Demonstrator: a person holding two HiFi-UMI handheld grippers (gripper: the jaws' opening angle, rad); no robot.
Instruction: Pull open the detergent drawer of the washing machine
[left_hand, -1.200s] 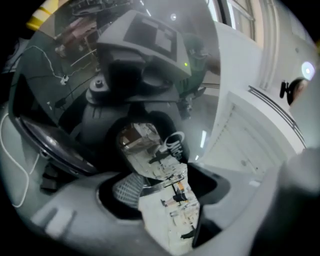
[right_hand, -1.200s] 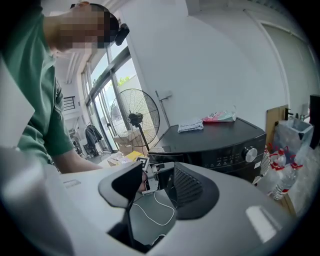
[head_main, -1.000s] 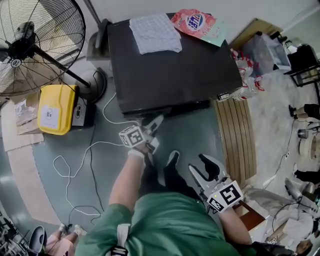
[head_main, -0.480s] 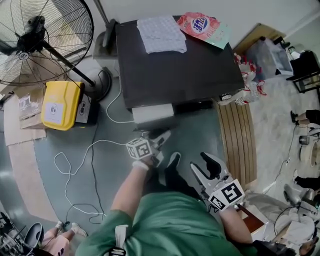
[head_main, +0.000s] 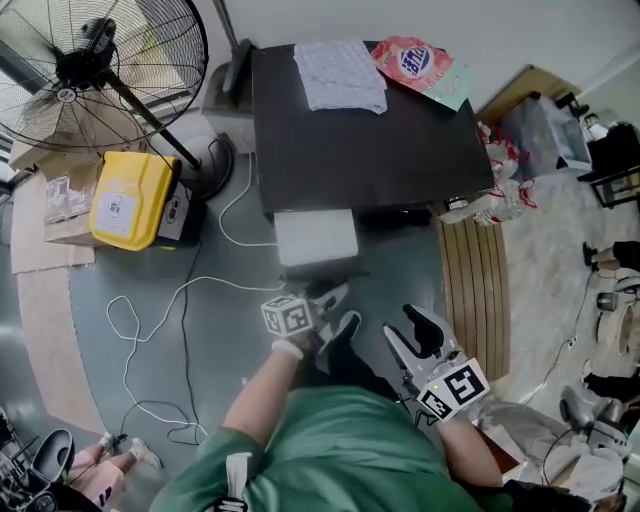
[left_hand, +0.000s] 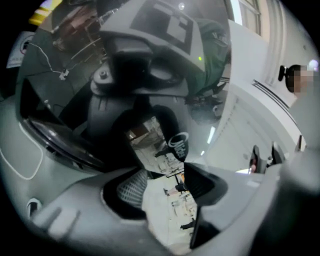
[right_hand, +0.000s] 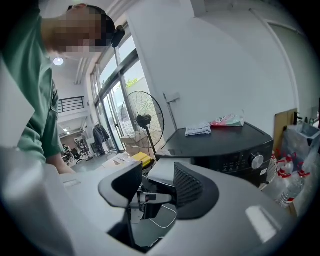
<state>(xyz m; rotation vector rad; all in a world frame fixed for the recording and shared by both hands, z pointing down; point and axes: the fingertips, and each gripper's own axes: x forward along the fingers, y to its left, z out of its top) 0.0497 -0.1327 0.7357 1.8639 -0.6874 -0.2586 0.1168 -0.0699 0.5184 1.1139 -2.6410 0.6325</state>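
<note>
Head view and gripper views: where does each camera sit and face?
Head view: on the head, steeply down onto the washing machine; left tool, right tool show.
Left gripper view: on that tool, facing the detergent drawer between its jaws, which have just been closing.
Right gripper view: on that tool, open, facing machine and fan; green sleeve shows.
Head view and right gripper view share the fan.

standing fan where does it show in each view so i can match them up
Head view: standing fan at the top left, left of the washing machine.
Right gripper view: centre, again left of the machine.
Left gripper view: not in it.
Shared landmark: the washing machine's black top.
</note>
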